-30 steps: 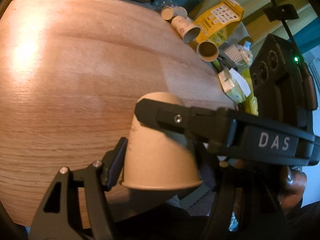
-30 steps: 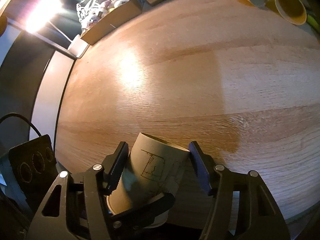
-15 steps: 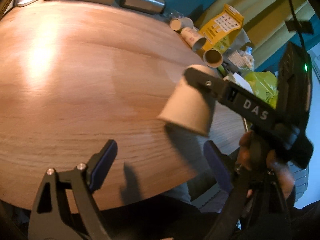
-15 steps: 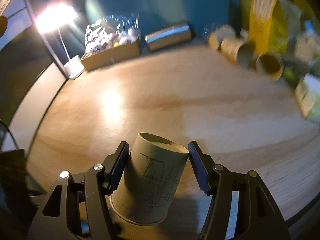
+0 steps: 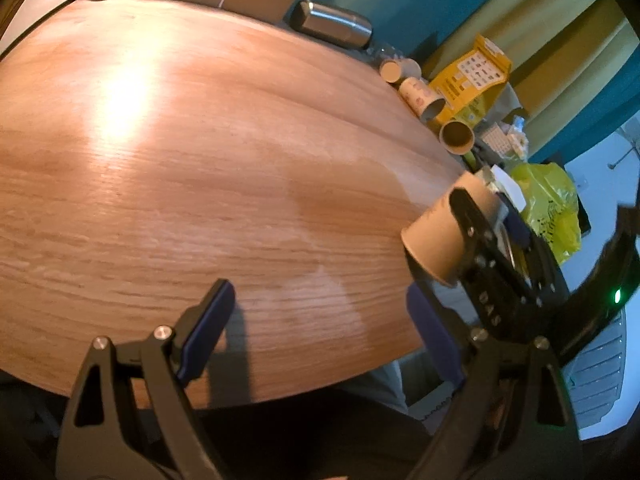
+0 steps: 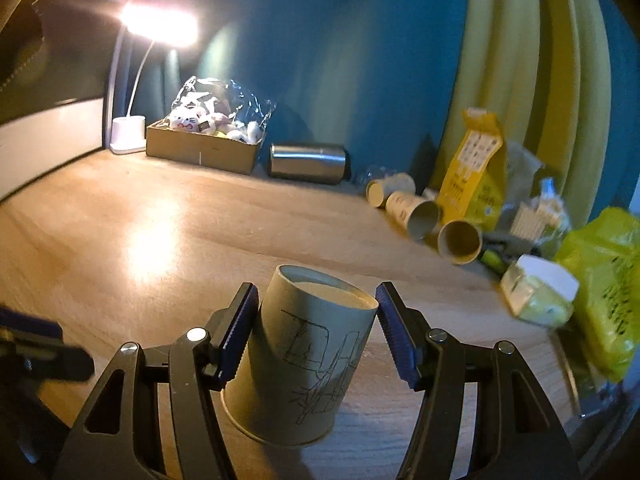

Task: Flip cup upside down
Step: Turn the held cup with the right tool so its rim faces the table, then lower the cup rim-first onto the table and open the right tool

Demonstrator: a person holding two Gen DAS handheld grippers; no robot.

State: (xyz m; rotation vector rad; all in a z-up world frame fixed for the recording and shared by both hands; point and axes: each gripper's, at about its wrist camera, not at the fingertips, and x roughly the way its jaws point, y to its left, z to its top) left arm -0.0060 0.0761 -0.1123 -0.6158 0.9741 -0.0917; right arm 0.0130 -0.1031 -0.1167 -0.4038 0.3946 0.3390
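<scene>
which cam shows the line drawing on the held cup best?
Right wrist: the paper cup sits between the right gripper fingers, drawing facing the lens. Left wrist shows only the cup's plain side, partly behind that gripper.

Wooden desk (image 6: pixel 168 216): cardboard box (image 6: pixel 200 148) and steel flask (image 6: pixel 308 162) at upper centre; toppled paper cups (image 6: pixel 424 216) and yellow bags (image 6: pixel 476 172) at right.

Along the far edge of the wooden table (image 6: pixel 168 216) a lit lamp (image 6: pixel 128 136), a cardboard box (image 6: pixel 200 150) of plush toys, a steel flask (image 6: pixel 308 160), toppled paper cups (image 6: pixel 416 212) and a yellow bag (image 6: pixel 472 172) are seen.
</scene>
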